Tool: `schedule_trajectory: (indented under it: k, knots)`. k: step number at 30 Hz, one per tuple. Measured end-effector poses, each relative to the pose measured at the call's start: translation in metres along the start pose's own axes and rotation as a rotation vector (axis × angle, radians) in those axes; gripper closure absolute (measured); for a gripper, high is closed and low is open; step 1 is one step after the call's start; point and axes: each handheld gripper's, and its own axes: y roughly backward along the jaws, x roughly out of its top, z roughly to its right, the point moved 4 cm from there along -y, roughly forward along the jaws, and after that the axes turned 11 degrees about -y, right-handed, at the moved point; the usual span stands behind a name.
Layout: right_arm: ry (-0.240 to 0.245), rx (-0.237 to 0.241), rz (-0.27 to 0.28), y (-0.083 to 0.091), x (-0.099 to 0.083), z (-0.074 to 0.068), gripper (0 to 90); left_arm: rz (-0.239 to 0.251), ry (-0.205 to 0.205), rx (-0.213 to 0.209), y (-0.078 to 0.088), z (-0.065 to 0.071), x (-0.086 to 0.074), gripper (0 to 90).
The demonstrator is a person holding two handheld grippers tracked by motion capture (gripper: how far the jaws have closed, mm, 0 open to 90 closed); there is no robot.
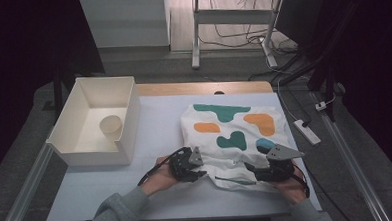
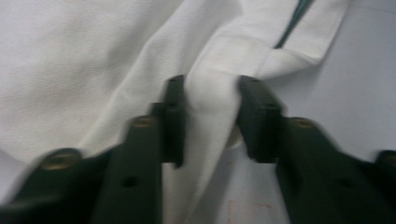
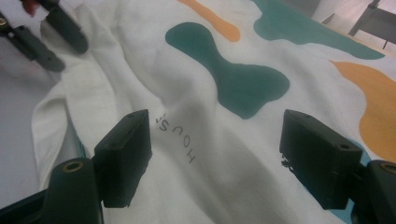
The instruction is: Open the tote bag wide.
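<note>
Pinching shirt (image 2: pixel 93 70) fold: L fingers (image 2: pixel 173 116); R fingers (image 3: pixel 123 154) wide, empty.

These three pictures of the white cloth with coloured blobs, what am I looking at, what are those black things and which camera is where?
A person sits at a table and holds a hand-held grasping tool in each hand. The high view looks down from above: the left tool and the right tool both sit at the near edge of a white shirt printed with green and orange patches. A white box with a paper cup inside stands to the left. The other two pictures come from cameras riding on the tools. In the left one, the black jaws pinch a fold of the shirt. In the right one, the jaws stand wide apart over the shirt, holding nothing.
</note>
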Motion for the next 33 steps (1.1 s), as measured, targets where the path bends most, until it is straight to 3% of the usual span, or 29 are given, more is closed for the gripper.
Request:
schedule_trajectory:
  k: [6,15,24,33]
  knots:
    - [0.008,-0.002,0.01,0.002,0.002,-0.002,25.6,0.005,0.018,-0.03,0.0,-0.002,-0.001,81.9]
    - [0.022,0.009,0.018,0.003,0.006,-0.007,25.7,0.023,0.033,-0.029,0.004,-0.003,-0.001,87.2]
    - [0.058,0.042,0.031,0.006,0.015,-0.022,25.7,0.082,0.061,-0.01,0.027,0.0,-0.007,87.7]
    - [0.093,0.095,0.018,0.004,0.019,-0.041,25.7,0.142,0.112,-0.008,0.061,0.011,-0.026,87.6]
